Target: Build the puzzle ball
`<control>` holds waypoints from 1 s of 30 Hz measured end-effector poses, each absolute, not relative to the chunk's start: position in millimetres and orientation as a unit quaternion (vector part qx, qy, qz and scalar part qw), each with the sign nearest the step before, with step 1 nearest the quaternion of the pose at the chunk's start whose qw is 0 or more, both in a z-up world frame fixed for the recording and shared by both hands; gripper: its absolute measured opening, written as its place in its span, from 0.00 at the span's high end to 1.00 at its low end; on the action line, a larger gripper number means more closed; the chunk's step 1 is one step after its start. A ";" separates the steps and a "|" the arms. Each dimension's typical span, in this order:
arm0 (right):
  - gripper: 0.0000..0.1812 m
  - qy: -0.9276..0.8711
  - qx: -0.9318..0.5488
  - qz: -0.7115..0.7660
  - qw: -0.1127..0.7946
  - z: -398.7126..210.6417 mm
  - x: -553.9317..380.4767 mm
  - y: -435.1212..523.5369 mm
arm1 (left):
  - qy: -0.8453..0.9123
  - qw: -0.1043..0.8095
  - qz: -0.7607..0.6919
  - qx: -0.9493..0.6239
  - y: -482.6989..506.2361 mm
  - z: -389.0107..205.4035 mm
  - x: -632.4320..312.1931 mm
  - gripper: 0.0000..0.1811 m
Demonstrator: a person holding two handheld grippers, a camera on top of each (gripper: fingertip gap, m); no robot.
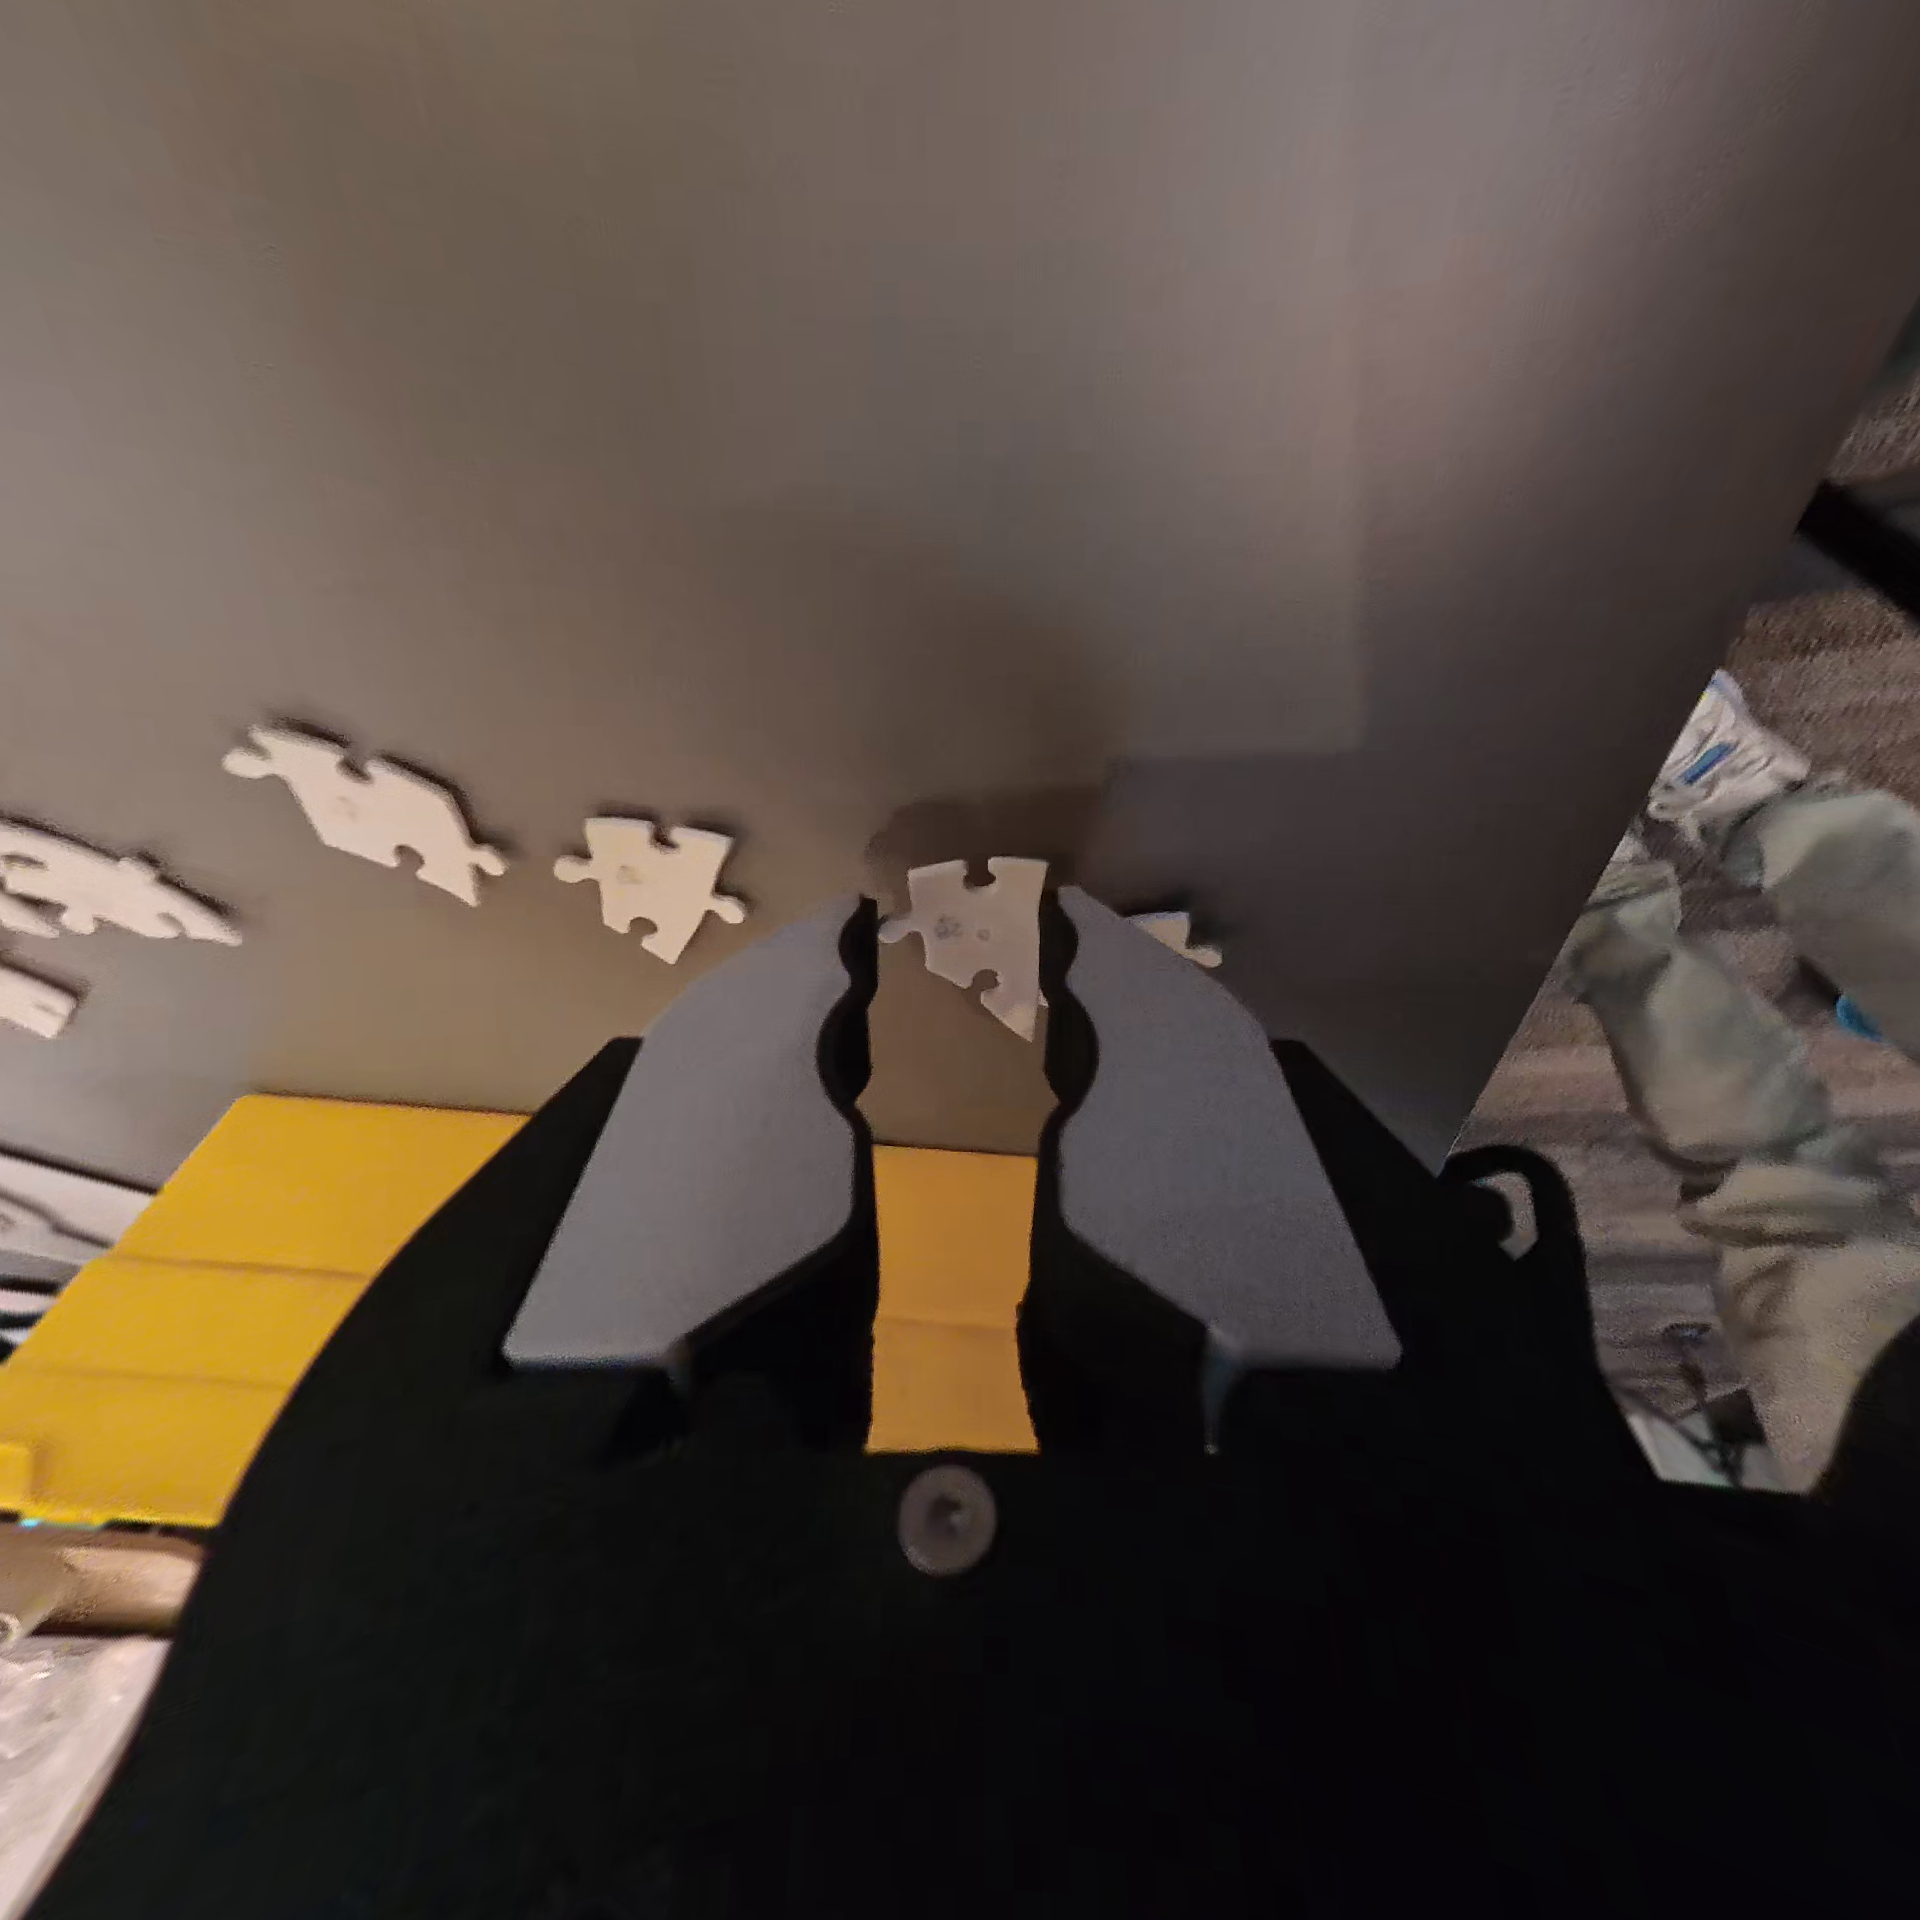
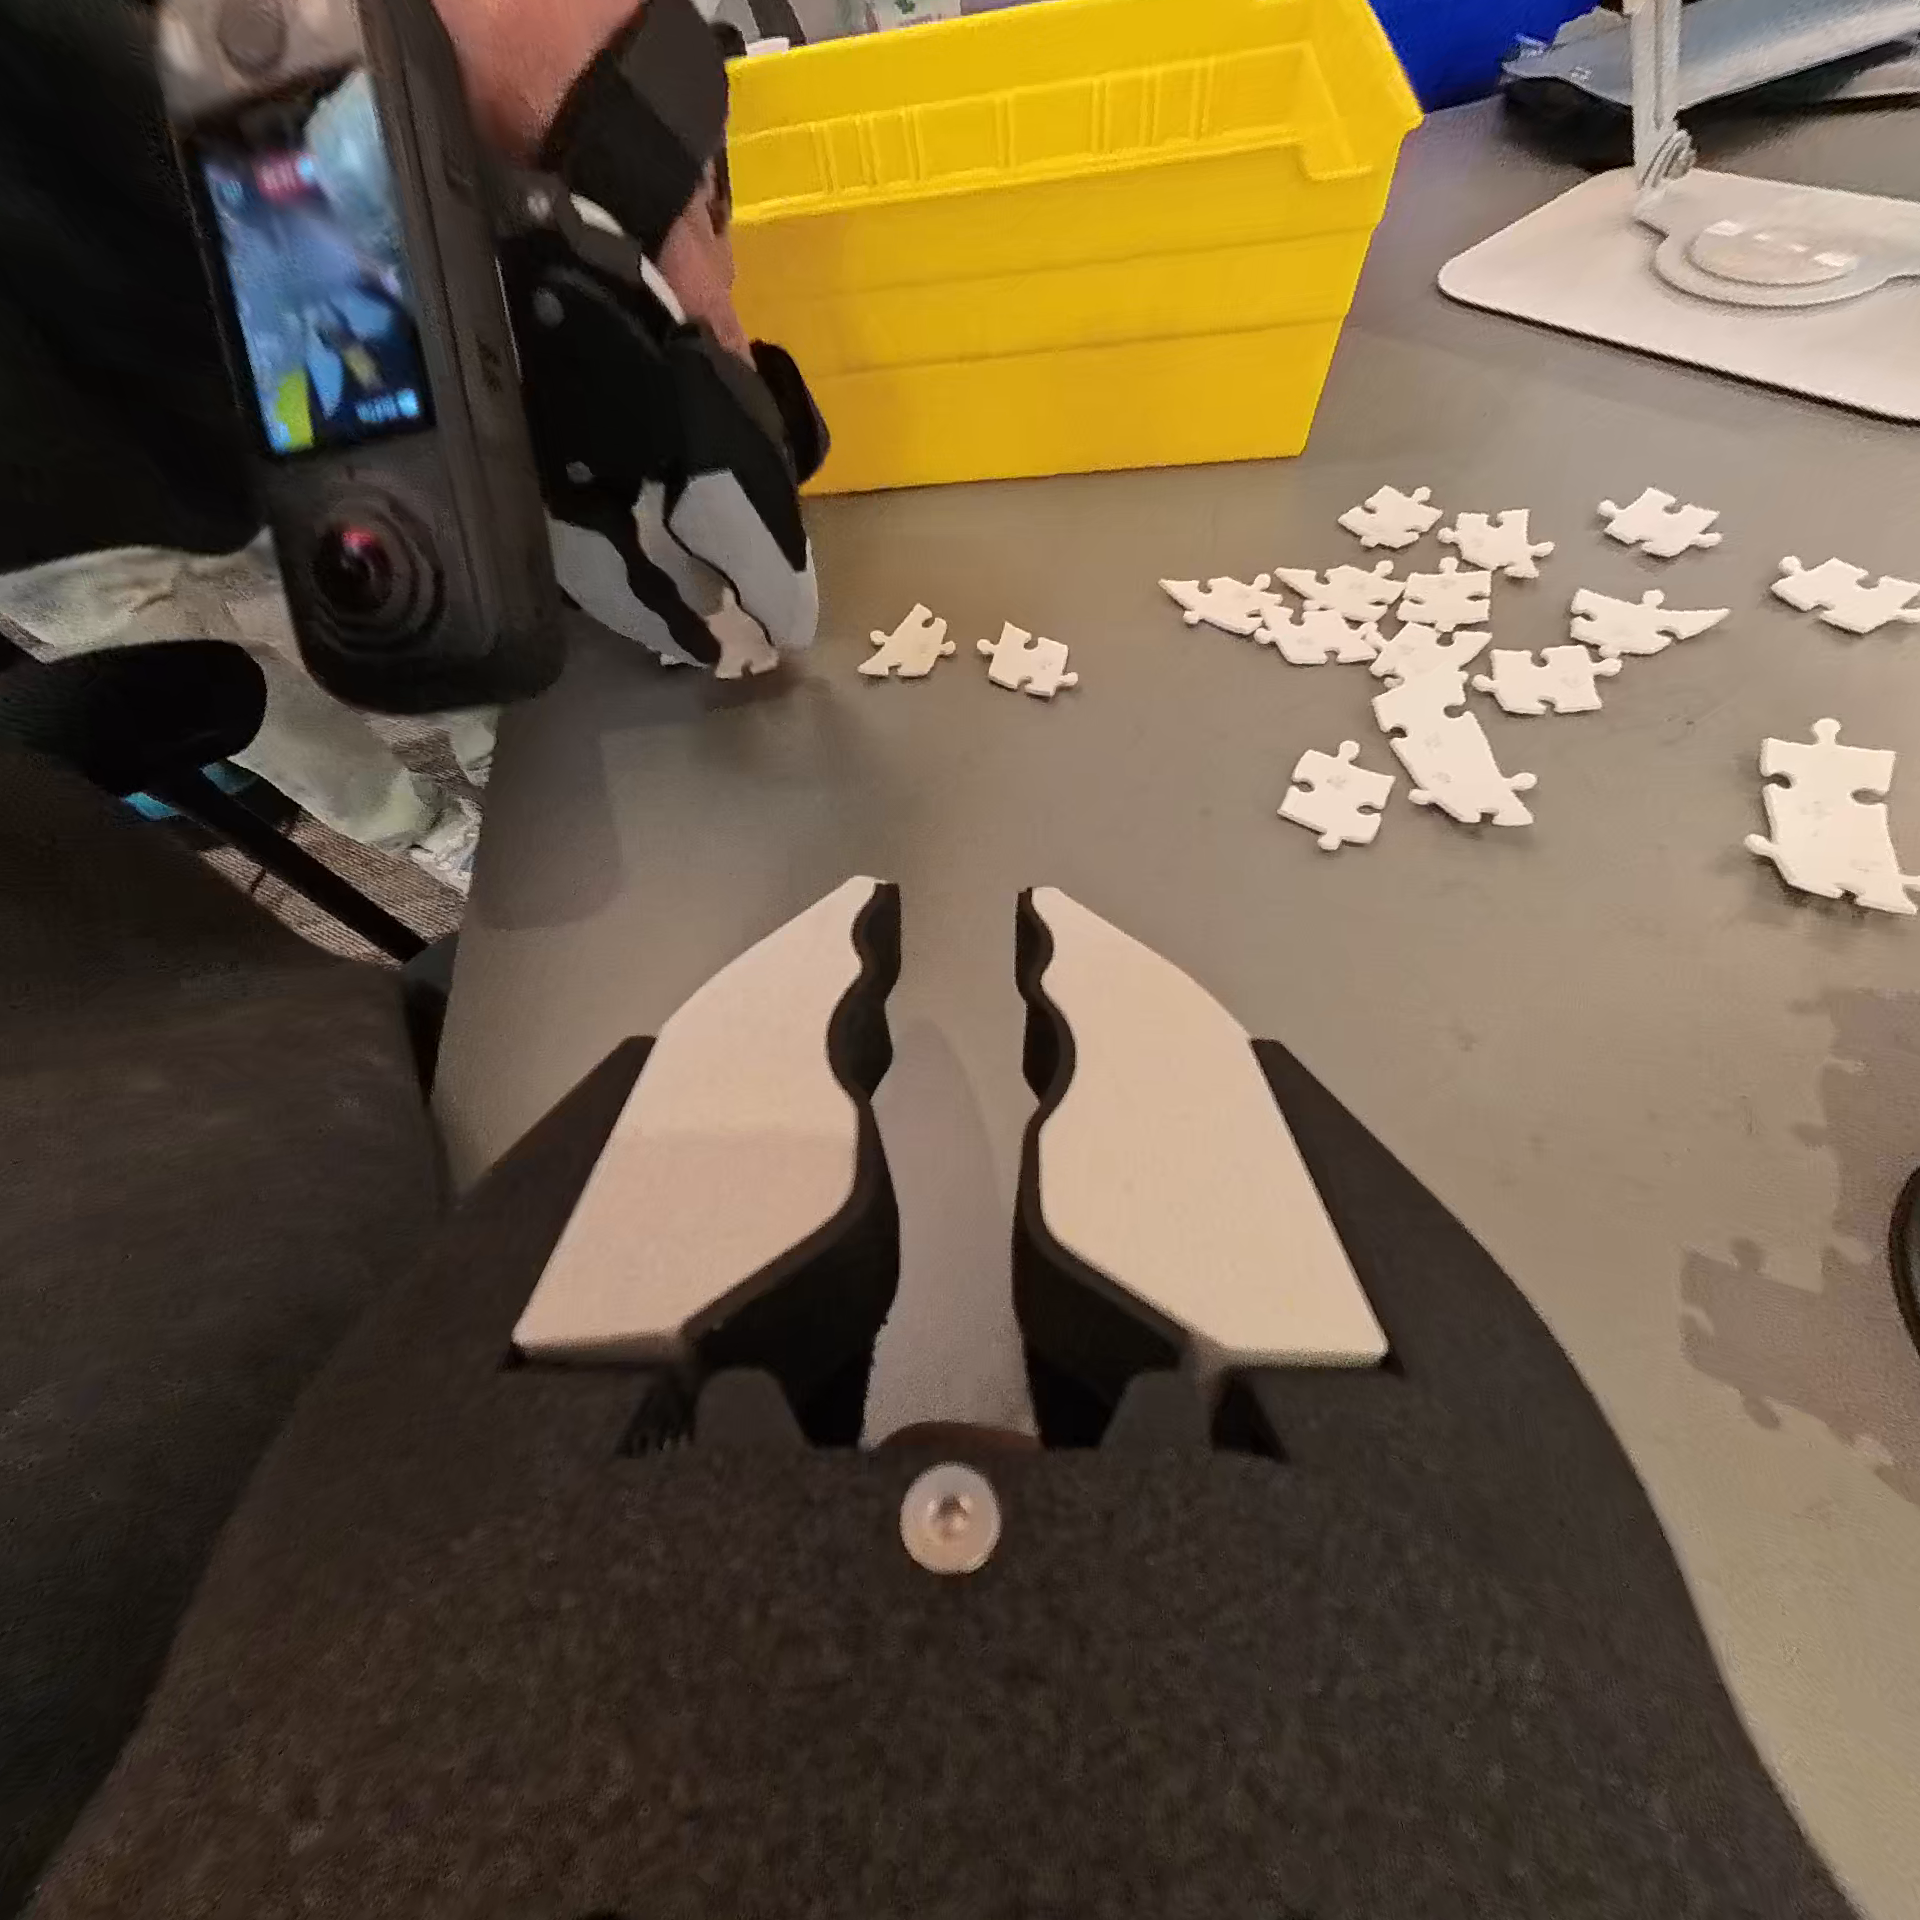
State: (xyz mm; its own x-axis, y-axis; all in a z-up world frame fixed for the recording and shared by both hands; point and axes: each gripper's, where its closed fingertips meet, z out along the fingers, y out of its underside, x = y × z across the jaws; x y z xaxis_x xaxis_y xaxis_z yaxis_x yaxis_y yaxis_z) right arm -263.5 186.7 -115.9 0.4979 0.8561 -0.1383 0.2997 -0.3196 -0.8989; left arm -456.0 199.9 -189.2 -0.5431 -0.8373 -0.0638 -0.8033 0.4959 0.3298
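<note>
Two tools: my left tool [image 1: 961, 914] is half open around one white puzzle piece [image 1: 977, 930] near the counter [image 1: 935, 416] edge, ready to pinch it; my right tool [image 2: 956, 904] waits narrow and empty, leaving the loose pieces [image 2: 1444, 665] free.

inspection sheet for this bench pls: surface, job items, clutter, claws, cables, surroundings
Surface: dark grey table, pale smudges near its right edge.
Job's things: white puzzle pieces, main cluster face-down, some joined; two loose pieces nearer the left claw; one piece tilted between the left claw's fingers.
Clutter: yellow bin at the back; silver stand base at far right.
Grippers: left claw low at the table by that piece, jaws apart; right claw open, empty, over bare table.
Cables: dark curved thing at the right edge, cannot tell.
Surroundings: patterned carpet beyond the table's edge.
</note>
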 end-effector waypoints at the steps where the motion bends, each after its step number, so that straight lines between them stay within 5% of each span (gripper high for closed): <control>1: 0.88 -0.385 -0.745 0.324 0.437 -114.2 -264.2 185.8 | -0.867 0.059 -0.168 0.465 199.4 -191.3 -458.7 0.84; 8: 0.88 -0.393 -0.741 0.325 0.437 -112.7 -268.1 182.8 | -0.867 0.078 -0.193 0.453 197.7 -193.9 -470.3 0.83; 11: 0.88 -0.393 -0.742 0.325 0.436 -113.4 -268.5 182.9 | -0.864 0.059 -0.178 0.467 193.5 -189.1 -467.9 0.71; 13: 0.88 -0.392 -0.742 0.325 0.436 -113.7 -268.1 183.4 | -0.854 0.048 -0.156 0.494 190.4 -177.2 -469.6 0.71; 23: 0.88 -0.394 -0.743 0.332 0.427 -120.2 -273.6 184.0 | -0.473 -0.268 0.055 0.838 280.9 -54.5 -512.4 0.69; 30: 0.88 -0.395 -0.747 0.333 0.418 -126.4 -275.3 185.4 | -0.442 -0.200 0.001 0.874 286.2 -104.1 -610.0 0.73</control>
State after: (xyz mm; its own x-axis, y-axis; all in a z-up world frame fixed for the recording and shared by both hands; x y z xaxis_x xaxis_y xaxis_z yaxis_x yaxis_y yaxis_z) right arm -275.3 185.4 -126.4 0.4663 0.8685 -0.1680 0.3103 -0.3384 -0.8883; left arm -610.0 286.2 -104.1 0.6088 -0.7735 -0.1760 -0.7730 -0.5287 -0.3506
